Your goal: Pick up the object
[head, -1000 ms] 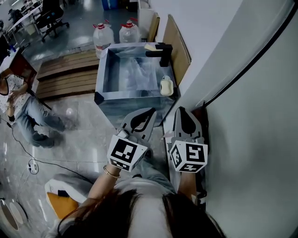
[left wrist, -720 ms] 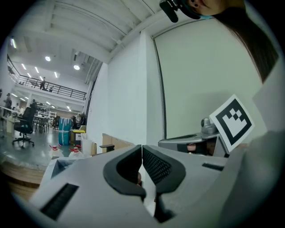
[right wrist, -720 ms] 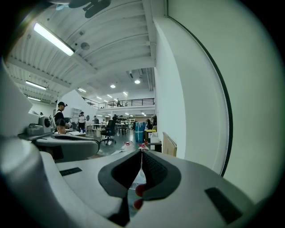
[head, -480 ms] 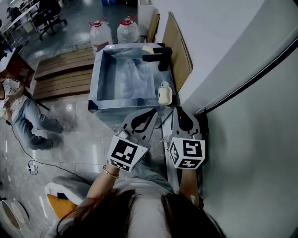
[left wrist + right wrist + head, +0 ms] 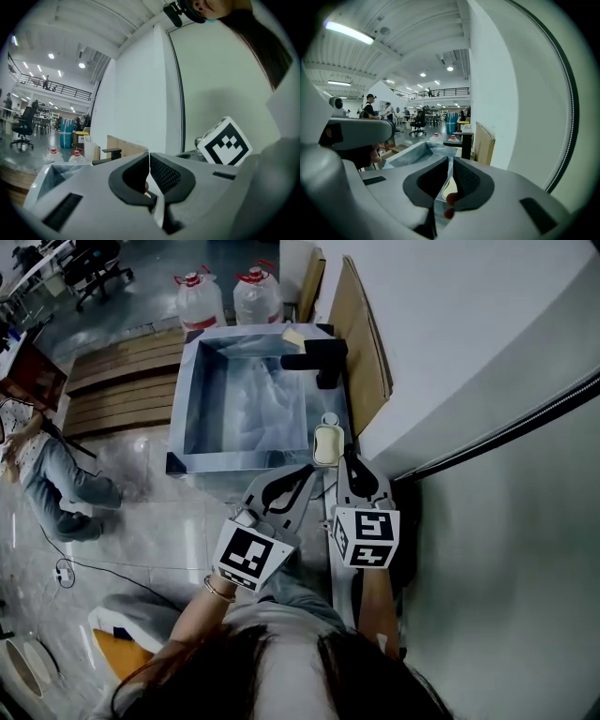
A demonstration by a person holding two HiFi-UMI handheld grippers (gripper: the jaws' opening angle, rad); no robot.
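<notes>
Both your tongs are closed on nothing, held just short of the sink.

Head view: your left gripper and right gripper sit side by side, tips toward the square stainless-steel sink. The pale cream oval bar lies on the sink's near right rim corner, just ahead of the right gripper's tips (apart from them, as far as this angle shows), with the black block-shaped tap on the far rim. Left gripper view: the left gripper has its jaws pressed together with nothing between them; the white wall fills the scene beyond. Right gripper view: the right gripper has its tips meeting, empty, aimed over the sink beside the tap.
</notes>
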